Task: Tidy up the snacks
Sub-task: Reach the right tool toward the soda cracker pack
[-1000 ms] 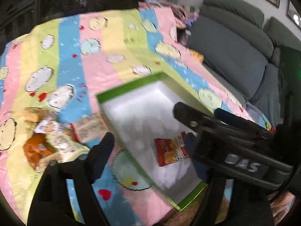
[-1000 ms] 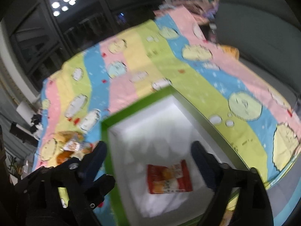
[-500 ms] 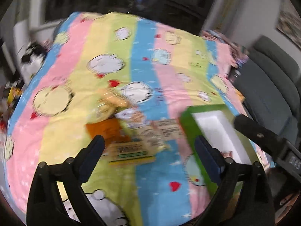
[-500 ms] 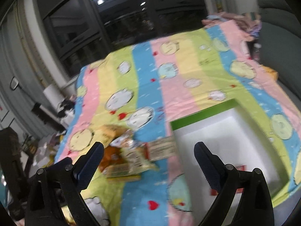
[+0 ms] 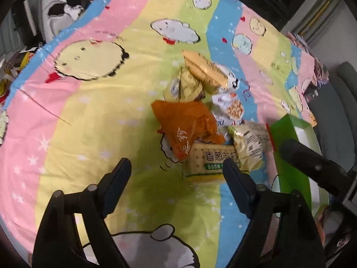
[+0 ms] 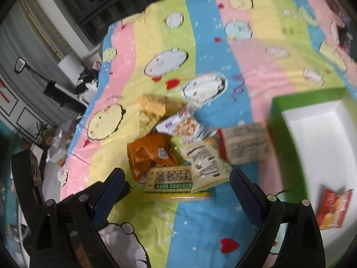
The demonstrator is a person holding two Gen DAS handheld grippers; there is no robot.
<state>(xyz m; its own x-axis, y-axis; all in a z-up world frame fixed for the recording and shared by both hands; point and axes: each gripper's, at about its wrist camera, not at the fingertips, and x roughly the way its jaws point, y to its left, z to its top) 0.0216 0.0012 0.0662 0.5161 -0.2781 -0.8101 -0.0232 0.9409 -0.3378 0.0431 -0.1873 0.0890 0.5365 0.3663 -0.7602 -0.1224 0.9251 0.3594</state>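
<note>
A heap of snack packets lies on the striped cartoon bedsheet (image 5: pixel 93 116): an orange bag (image 5: pixel 185 122), a soda cracker pack (image 5: pixel 207 164), a gold packet (image 5: pixel 204 69) and a white packet (image 5: pixel 229 109). My left gripper (image 5: pixel 176 169) hovers just short of the cracker pack, its jaws closing with nothing between them. In the right wrist view the cracker pack (image 6: pixel 171 179) lies ahead of my right gripper (image 6: pixel 177 182), whose jaws are also closing and empty. A green box (image 6: pixel 287 102) with a white inside holds a red packet (image 6: pixel 334 207) at the right.
The other gripper's dark arm (image 5: pixel 312 167) reaches in at the right of the left wrist view, in front of the green box (image 5: pixel 290 169). A grey sofa (image 5: pixel 343 82) stands beyond the bed's right edge. Clutter (image 6: pixel 58 138) lies on the floor at the left.
Both grippers have swung left from above the green box to the snack heap and come lower. The red packet stays in the box.
</note>
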